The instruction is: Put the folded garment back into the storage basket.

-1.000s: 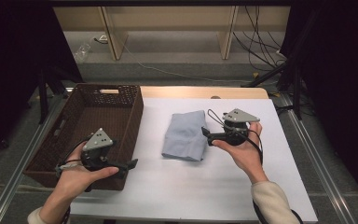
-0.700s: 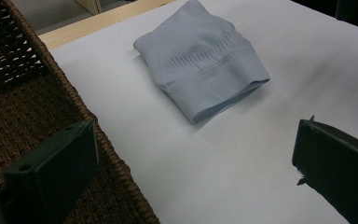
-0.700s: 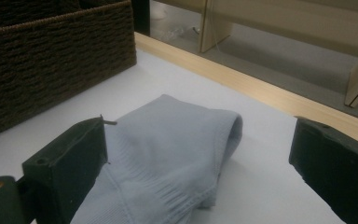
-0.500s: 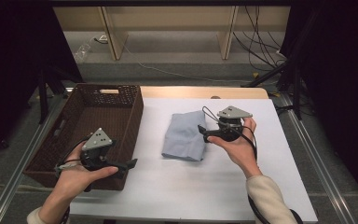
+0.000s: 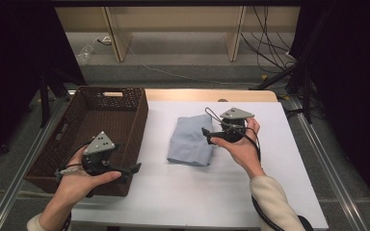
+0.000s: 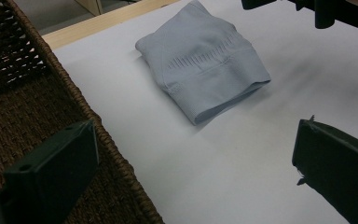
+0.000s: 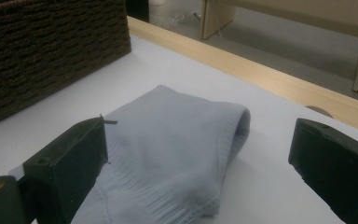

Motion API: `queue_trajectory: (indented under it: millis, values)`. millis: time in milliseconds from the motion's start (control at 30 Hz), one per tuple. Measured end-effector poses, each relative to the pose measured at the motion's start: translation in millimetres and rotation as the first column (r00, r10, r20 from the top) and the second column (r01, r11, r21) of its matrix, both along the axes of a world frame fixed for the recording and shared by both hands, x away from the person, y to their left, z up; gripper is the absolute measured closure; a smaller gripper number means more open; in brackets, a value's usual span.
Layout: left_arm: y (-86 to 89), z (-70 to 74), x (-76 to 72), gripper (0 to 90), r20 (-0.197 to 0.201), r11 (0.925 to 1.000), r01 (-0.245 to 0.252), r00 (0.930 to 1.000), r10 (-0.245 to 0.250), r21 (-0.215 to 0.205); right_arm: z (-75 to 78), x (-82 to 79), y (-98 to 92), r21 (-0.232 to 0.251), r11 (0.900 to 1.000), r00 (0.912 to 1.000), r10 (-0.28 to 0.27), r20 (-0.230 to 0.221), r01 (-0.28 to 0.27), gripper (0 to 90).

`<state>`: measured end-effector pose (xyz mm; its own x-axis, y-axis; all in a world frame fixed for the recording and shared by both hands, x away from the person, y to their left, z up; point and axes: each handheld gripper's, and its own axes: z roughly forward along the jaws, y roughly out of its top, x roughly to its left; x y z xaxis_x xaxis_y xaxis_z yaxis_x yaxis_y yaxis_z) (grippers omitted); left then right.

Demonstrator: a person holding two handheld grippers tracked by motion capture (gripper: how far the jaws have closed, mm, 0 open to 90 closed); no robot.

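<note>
Where it lies flat, folded cloth (image 5: pixel 191 140), long axis front-to-back.

The left hand (image 5: pixel 79 175) comes in from the bottom left, holding the left gripper (image 5: pixel 134 168) with its jaws wide apart and pointing to the right. The right hand (image 5: pixel 243 147) reaches in from the bottom right, forearm angled up and left, holding the right gripper (image 5: pixel 206 134), jaws wide apart and pointing left.
</note>
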<state>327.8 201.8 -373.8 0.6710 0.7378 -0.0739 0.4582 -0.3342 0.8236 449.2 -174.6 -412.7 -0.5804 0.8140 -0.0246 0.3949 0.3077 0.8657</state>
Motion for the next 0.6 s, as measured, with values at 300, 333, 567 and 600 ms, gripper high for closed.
queue_trajectory:
  millis: [300, 333, 567, 600]
  values:
    - [-0.4, -0.2, 0.1, 0.0, -0.003, 1.0, 0.002, 1.0, -0.002, 0.002, -10.2, 8.9, 1.5, -0.017, 1.0, 0.9995, -0.009, -0.03, 0.008, 5.6]
    - [-0.2, -0.1, 0.1, 0.0, -0.003, 1.0, 0.002, 1.0, -0.002, 0.001, -12.9, 10.8, 2.5, -0.024, 1.0, 0.9991, -0.011, -0.042, 0.01, 5.6]
    - [0.7, 0.1, 0.3, 0.0, -0.002, 1.0, -0.003, 1.0, 0.003, 0.0, -21.3, 18.0, 6.8, -0.035, 0.999, 0.9976, -0.015, -0.067, 0.012, 6.1]
    - [0.9, 0.4, 0.3, 0.0, -0.002, 1.0, -0.003, 1.0, 0.003, 0.0, -22.7, 19.1, 7.6, -0.039, 0.999, 0.9973, -0.01, -0.073, 0.007, 6.1]
